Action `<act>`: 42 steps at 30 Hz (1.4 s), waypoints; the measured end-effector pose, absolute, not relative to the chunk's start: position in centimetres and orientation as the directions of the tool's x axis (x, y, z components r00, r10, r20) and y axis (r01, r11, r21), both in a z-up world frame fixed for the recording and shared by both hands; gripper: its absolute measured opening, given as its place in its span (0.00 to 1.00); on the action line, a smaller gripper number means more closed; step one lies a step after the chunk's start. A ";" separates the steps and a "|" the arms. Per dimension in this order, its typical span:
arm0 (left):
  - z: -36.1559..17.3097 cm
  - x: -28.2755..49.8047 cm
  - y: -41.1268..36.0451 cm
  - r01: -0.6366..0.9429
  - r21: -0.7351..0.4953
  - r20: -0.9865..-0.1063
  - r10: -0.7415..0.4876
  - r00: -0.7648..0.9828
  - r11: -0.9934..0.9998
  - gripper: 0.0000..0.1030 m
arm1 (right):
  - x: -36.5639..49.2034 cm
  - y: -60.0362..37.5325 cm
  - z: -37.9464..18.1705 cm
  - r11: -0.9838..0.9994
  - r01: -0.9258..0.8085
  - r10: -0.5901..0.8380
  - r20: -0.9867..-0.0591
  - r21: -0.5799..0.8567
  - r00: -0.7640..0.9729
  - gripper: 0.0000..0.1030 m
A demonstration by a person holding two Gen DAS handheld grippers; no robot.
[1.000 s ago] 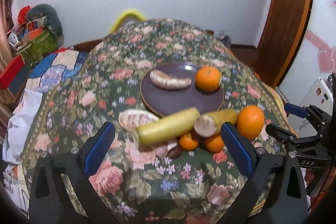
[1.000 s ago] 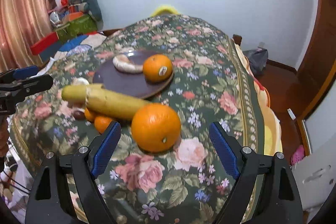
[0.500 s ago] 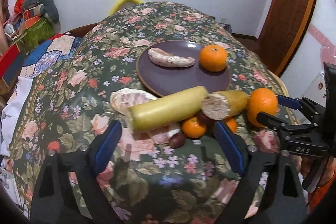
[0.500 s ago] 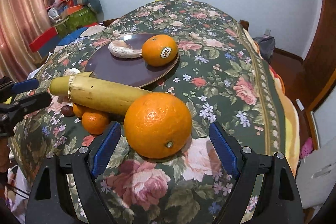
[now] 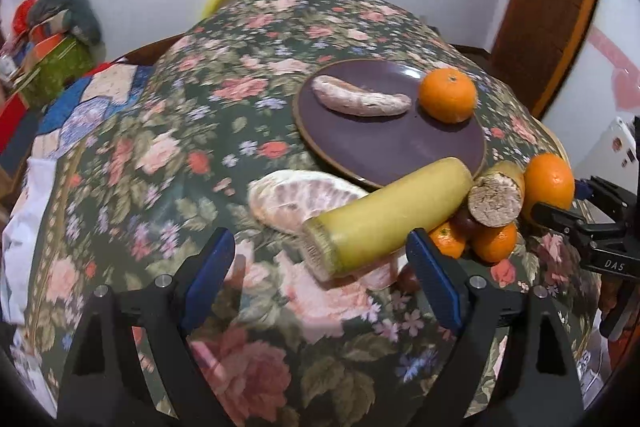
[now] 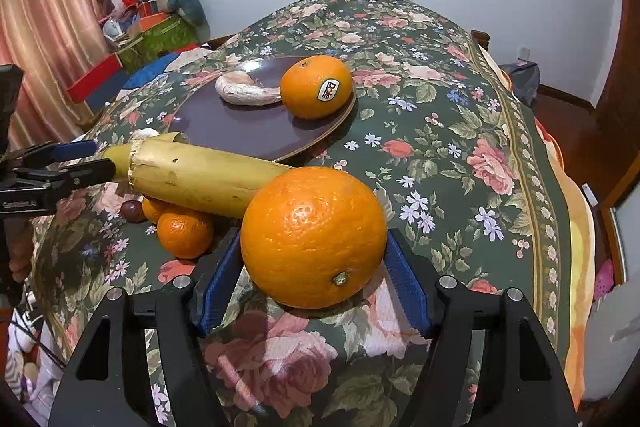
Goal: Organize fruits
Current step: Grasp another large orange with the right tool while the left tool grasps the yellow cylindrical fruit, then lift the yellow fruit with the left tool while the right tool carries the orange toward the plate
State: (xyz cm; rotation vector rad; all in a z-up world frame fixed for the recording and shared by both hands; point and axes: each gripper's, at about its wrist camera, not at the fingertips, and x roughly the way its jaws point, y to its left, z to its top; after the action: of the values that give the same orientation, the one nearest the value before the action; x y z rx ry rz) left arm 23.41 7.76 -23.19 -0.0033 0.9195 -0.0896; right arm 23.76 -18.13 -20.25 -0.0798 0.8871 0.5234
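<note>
Your right gripper (image 6: 314,281) has its jaws around the big orange (image 6: 314,237) on the floral tabletop (image 6: 432,131), both blue pads against its sides. Your left gripper (image 5: 320,277) hangs with jaws apart just short of the yellow cylinder fruit (image 5: 386,213). The purple plate (image 5: 384,143) holds 1 stickered orange (image 6: 317,87) and 1 pale curved piece (image 5: 360,102).

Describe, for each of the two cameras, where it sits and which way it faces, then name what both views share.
Left wrist: sits on the left gripper, facing the long yellow fruit; its blue-padded fingers show, open.
Right wrist: sits on the right gripper, facing the big orange between its fingers.
Shared: the purple plate, its stickered orange, and each other's gripper.
</note>
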 end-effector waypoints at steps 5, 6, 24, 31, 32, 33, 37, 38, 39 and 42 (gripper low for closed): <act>-23.7 24.3 6.7 0.147 -0.045 -0.792 -0.125 0.598 0.988 0.86 | 23.8 -18.2 -20.2 0.871 -0.470 0.404 -0.755 0.145 0.516 0.64; -23.8 24.3 6.6 0.157 -0.048 -0.790 -0.134 0.598 0.986 0.85 | 23.8 -18.2 -20.2 0.871 -0.470 0.403 -0.756 0.143 0.517 0.64; -24.2 21.2 6.1 0.134 -0.067 -0.824 -0.130 0.551 0.989 0.29 | 22.8 -18.6 -19.5 0.876 -0.461 0.394 -0.761 0.140 0.516 0.63; -24.5 19.4 6.4 0.098 -0.058 -0.860 -0.100 0.500 0.994 0.31 | 22.5 -19.1 -19.4 0.879 -0.456 0.390 -0.761 0.140 0.519 0.64; -24.4 19.3 6.6 0.096 -0.062 -0.863 -0.102 0.496 0.993 0.39 | 22.5 -19.2 -19.4 0.880 -0.454 0.390 -0.760 0.141 0.519 0.63; -24.3 19.2 6.7 0.097 -0.067 -0.864 -0.106 0.492 0.993 0.45 | 22.6 -19.3 -19.4 0.880 -0.452 0.391 -0.760 0.144 0.520 0.63; -23.5 19.4 6.9 0.090 -0.054 -0.850 -0.093 0.518 0.994 0.58 | 22.6 -19.5 -19.4 0.882 -0.446 0.395 -0.758 0.153 0.520 0.63; -23.3 19.7 6.8 0.091 -0.053 -0.848 -0.093 0.522 0.994 0.58 | 22.6 -19.5 -19.4 0.882 -0.446 0.396 -0.758 0.155 0.519 0.63; -23.1 20.2 6.7 0.096 -0.058 -0.845 -0.100 0.525 0.994 0.59 | 22.6 -19.5 -19.4 0.881 -0.446 0.397 -0.757 0.157 0.518 0.63; -22.8 21.5 6.0 0.116 -0.054 -0.843 -0.108 0.527 0.992 0.59 | 22.6 -19.5 -19.4 0.881 -0.446 0.397 -0.758 0.156 0.519 0.63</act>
State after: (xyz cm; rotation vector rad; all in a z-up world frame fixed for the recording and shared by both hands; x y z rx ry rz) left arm 21.54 5.99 -22.83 0.0088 1.0072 -0.1335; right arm 22.64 -19.55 -19.37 -0.0602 0.8926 0.5056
